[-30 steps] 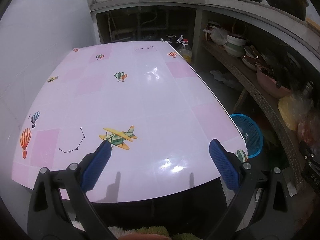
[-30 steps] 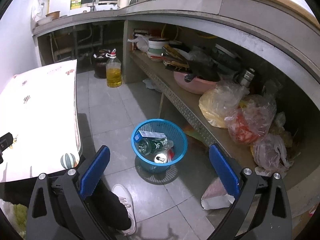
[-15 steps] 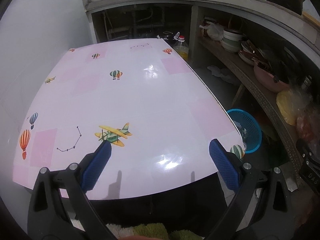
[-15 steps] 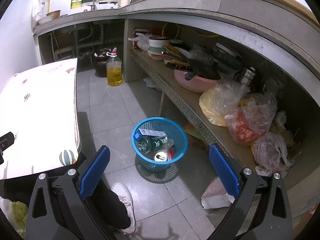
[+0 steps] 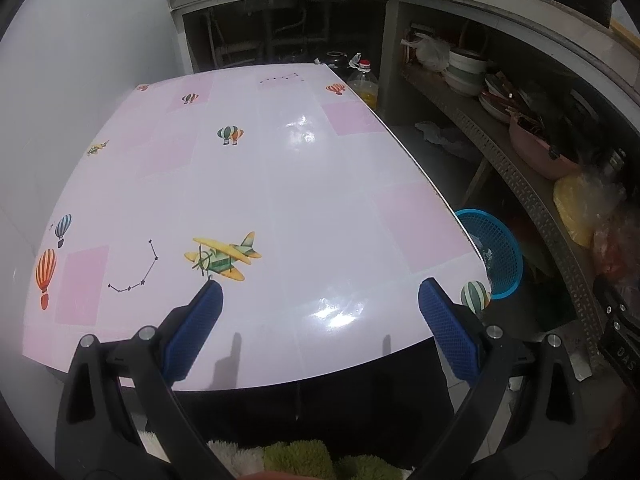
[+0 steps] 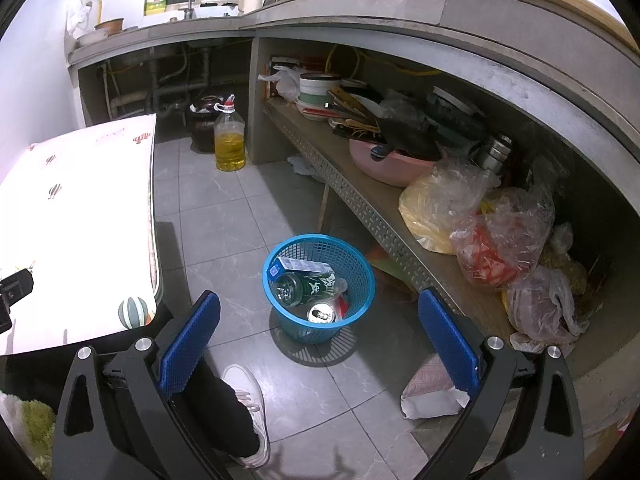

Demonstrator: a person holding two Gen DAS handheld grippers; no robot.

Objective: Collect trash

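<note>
Hovering over the pink table (image 5: 280, 184) with the left gripper (image 5: 320, 308), jaws spread wide and holding nothing; hanging above the tiled floor (image 6: 240, 216) with the right gripper (image 6: 320, 320), likewise wide and empty; sitting below it, the blue basket (image 6: 352, 256), containing a green bottle (image 6: 304, 286), a can (image 6: 320, 314) and a carton (image 6: 300, 266).

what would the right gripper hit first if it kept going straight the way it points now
Most likely the blue basket on the floor, which sits between the open right gripper fingers' line of sight. It holds a green bottle, a can and a carton. Depth is unclear; nothing shows in between.
</note>
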